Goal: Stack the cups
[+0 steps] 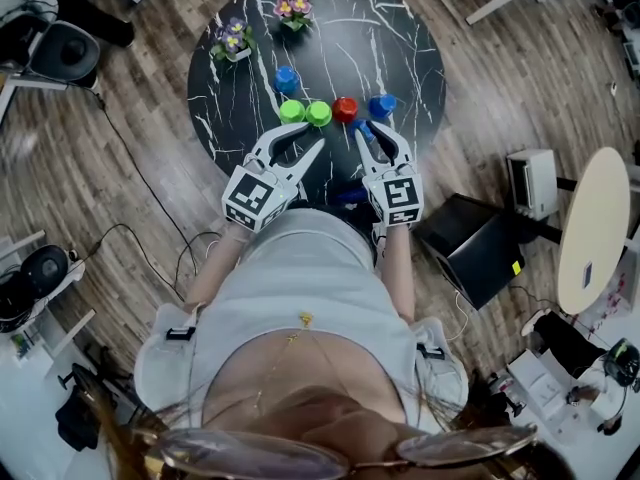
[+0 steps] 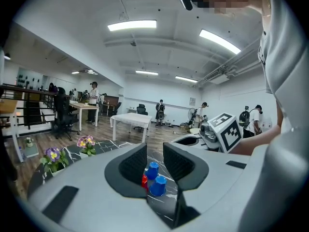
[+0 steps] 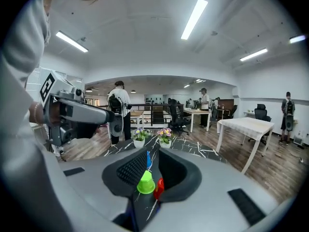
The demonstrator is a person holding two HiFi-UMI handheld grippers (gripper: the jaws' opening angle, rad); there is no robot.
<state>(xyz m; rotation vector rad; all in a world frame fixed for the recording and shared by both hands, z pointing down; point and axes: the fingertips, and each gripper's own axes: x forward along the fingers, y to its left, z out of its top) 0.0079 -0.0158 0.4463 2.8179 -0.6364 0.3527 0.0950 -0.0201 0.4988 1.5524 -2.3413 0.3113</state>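
On the round black marble table [image 1: 400, 28] the upside-down cups stand in a loose row: two green cups [image 1: 291, 111] [image 1: 318, 114], a red cup [image 1: 345, 109] and a blue cup [image 1: 381, 106]. A second blue cup [image 1: 286, 78] stands behind them. My left gripper [image 1: 297, 148] hovers just in front of the green cups, open and empty. In its own view my left gripper [image 2: 154, 153] frames two blue cups [image 2: 158, 186] and the red one [image 2: 144, 180]. My right gripper [image 1: 381, 140], before the red and blue cups, is also open and empty. From my right gripper [image 3: 152, 161], a green cup [image 3: 146, 182] and the red cup [image 3: 159, 187] show.
Two small flower pots [image 1: 232, 40] [image 1: 293, 10] stand at the table's far left. A dark blue object [image 1: 350, 196] lies at the near edge between the grippers. On the floor at right are a black box [image 1: 480, 243] and a round beige table [image 1: 595, 228]. Cables trail at left.
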